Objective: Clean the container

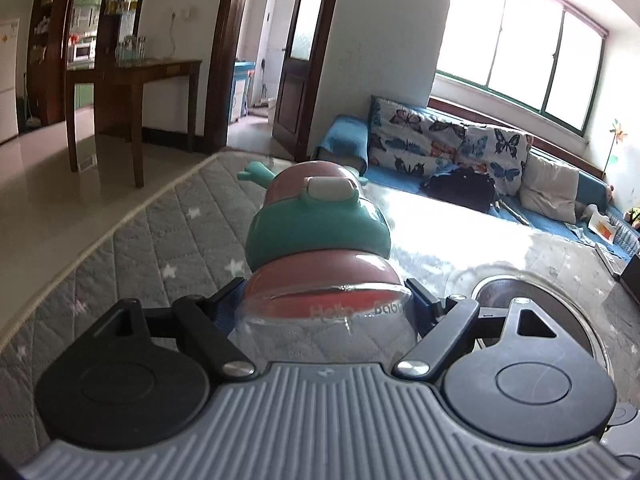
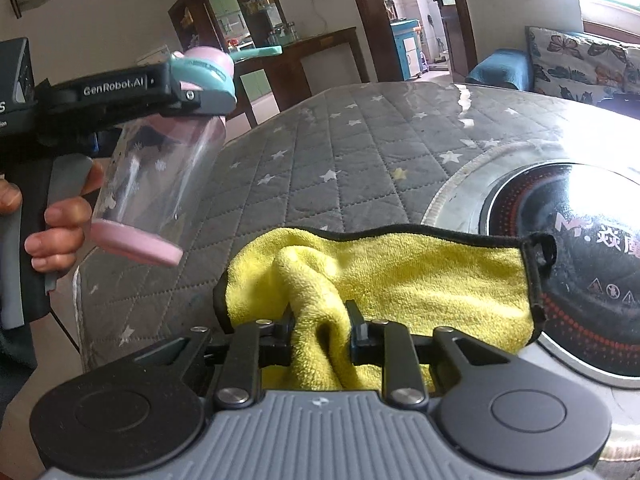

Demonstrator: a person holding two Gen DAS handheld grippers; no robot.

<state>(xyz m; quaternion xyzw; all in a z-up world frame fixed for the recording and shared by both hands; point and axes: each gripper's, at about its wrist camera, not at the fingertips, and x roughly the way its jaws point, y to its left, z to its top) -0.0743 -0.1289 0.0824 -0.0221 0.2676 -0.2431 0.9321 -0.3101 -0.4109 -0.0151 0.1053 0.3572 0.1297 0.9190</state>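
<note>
Bottle [image 2: 160, 168] sat clamped near its lid in my left gripper [image 1: 326, 304], held clear above the quilted table [image 2: 360, 152], long axis tilted, up and left of my right gripper [image 2: 320, 328], whose jaws pinched the yellow cloth [image 2: 400, 276].

blown-out window [image 1: 516, 40] daylight, tabletop glare, fisheye-bent edges

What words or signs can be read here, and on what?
"GenRobot.AI": on the black left tool gripping the clear plastic bottle with pink base and teal lid.
"Hello ... Baby": on that bottle; its small numbers are blurred.
"M" plus unreadable characters and warning triangles: on the round black cooktop.
</note>
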